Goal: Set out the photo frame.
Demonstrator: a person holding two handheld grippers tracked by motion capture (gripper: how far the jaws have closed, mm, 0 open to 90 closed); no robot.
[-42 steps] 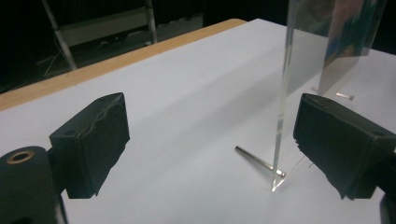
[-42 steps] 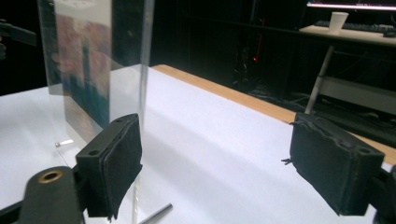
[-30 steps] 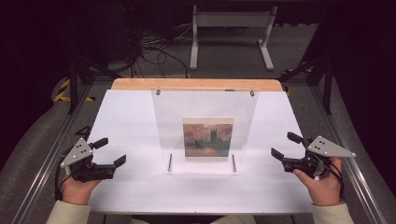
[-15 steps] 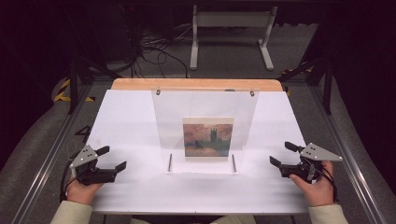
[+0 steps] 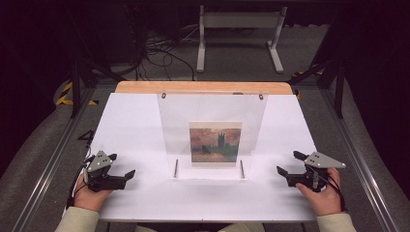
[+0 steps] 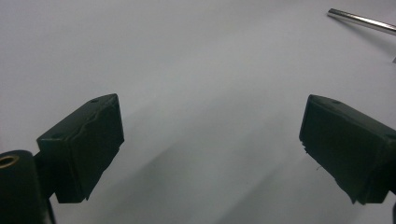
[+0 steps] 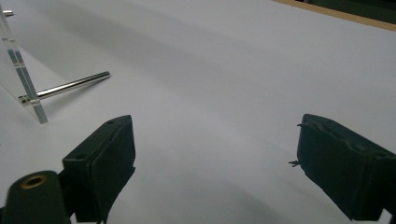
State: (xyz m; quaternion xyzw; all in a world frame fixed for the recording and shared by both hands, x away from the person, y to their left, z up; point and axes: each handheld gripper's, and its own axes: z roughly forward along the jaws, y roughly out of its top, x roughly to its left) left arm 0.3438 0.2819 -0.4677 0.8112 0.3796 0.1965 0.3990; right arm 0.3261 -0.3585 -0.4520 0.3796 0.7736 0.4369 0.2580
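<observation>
A clear acrylic stand (image 5: 212, 108) stands upright at the middle of the white table (image 5: 130, 121), holding a small painting print (image 5: 215, 141) of towers under a reddish sky. Two metal pins (image 5: 175, 168) stick out from its base toward me. My left gripper (image 5: 122, 165) rests low over the table at the near left, open and empty; its own view shows its jaws (image 6: 210, 121) spread wide over bare white surface. My right gripper (image 5: 288, 163) sits at the near right, also open and empty (image 7: 215, 140). Each is held in a hand.
One metal pin (image 7: 65, 86) and the acrylic edge (image 7: 25, 86) lie left of my right gripper's jaws. Another pin (image 6: 364, 19) lies far right in the left gripper view. A wooden strip (image 5: 203, 87) borders the table's far edge; cables and a metal frame (image 5: 239, 21) lie on the floor beyond.
Both hands have drawn slightly back toward the near edge and a little inward, staying low over the table. Both grippers stay open and empty.
</observation>
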